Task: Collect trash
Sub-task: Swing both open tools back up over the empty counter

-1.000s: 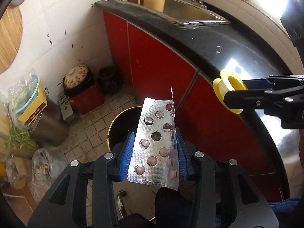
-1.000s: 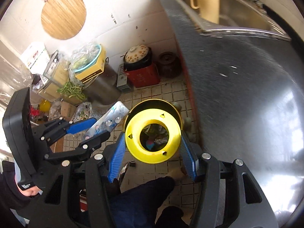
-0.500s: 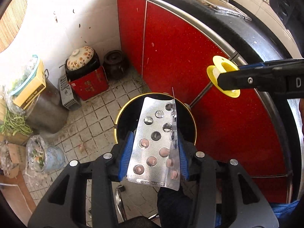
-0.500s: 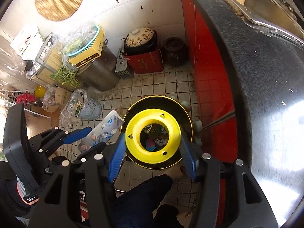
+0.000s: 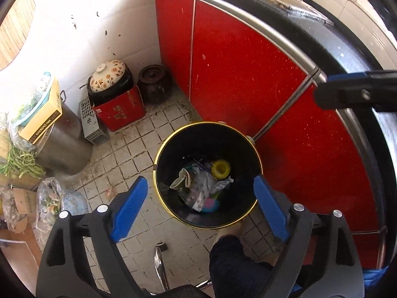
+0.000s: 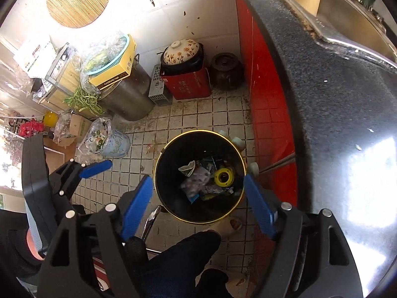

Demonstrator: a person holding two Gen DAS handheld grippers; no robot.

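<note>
Both tongs point steeply down toward the floor, side by side. The left tongs [image 5: 199, 198] have just been opening; their blue pads [image 5: 129, 208] stand wide apart with nothing between them. The right tongs [image 6: 198, 206] have also just been opening and are likewise spread and empty. A dark-trousered leg [image 6: 178, 260] shows below them, and a dark sleeve [image 6: 15, 248] at the far left.

Glossy and matt surfaces around a black bin

A glossy black bin [image 5: 173, 149] with gilt rim is seen; cabinet doors [image 5: 235, 74] are glossy red, the countertop [image 6: 335, 99] polished speckled stone, the floor tiles [image 6: 198, 114] matt and grimy.
</note>
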